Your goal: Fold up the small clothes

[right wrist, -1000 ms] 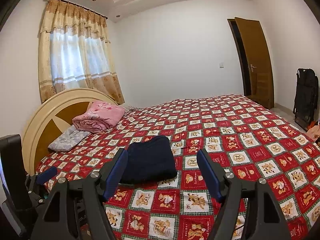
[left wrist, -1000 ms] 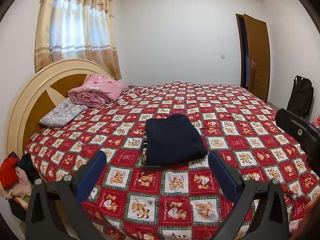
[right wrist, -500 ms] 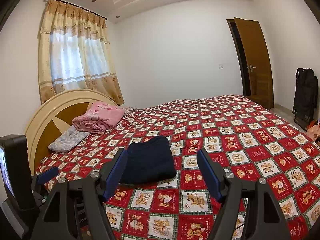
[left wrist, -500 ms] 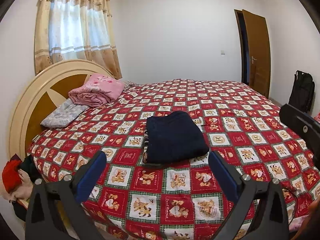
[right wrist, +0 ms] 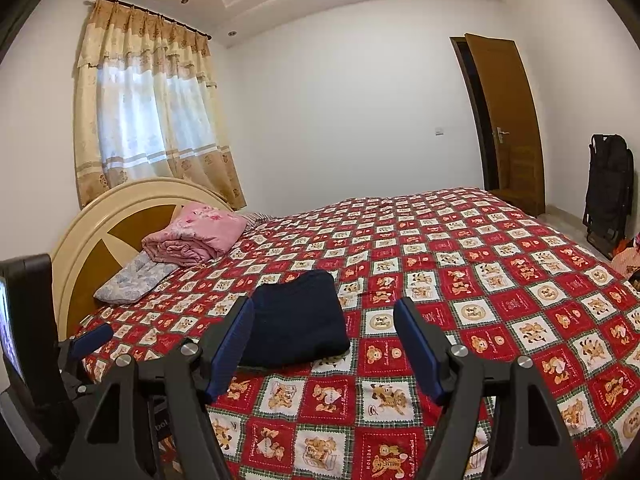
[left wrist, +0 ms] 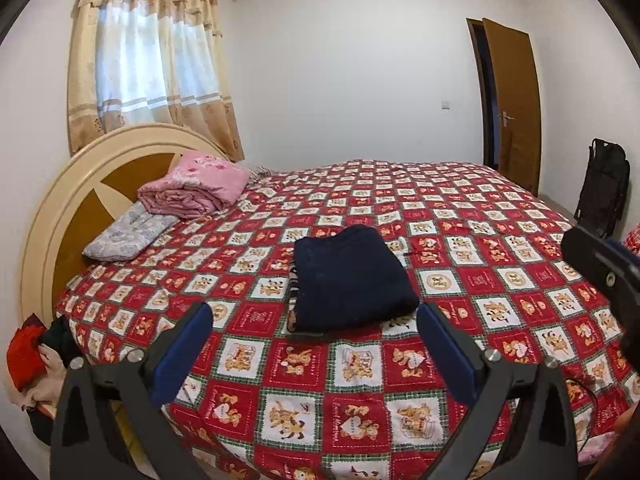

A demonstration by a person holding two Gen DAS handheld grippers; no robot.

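Note:
A dark navy garment (left wrist: 348,280) lies folded into a neat rectangle on the red patterned bedspread (left wrist: 460,240), near the bed's front edge. It also shows in the right wrist view (right wrist: 294,320). My left gripper (left wrist: 316,344) is open and empty, held back from the bed, with the garment beyond its fingertips. My right gripper (right wrist: 324,344) is open and empty too, held back from the garment. The left gripper's blue pad (right wrist: 90,338) shows at the left of the right wrist view.
A folded pink blanket (left wrist: 196,192) and a grey pillow (left wrist: 128,232) lie by the round headboard (left wrist: 60,208). Loose clothes (left wrist: 28,360) are piled beside the bed at left. A black bag (left wrist: 604,188) stands by the brown door (left wrist: 516,104).
Both grippers have risen and drawn slightly back from the bed; the folded garment has not moved. Both stay open.

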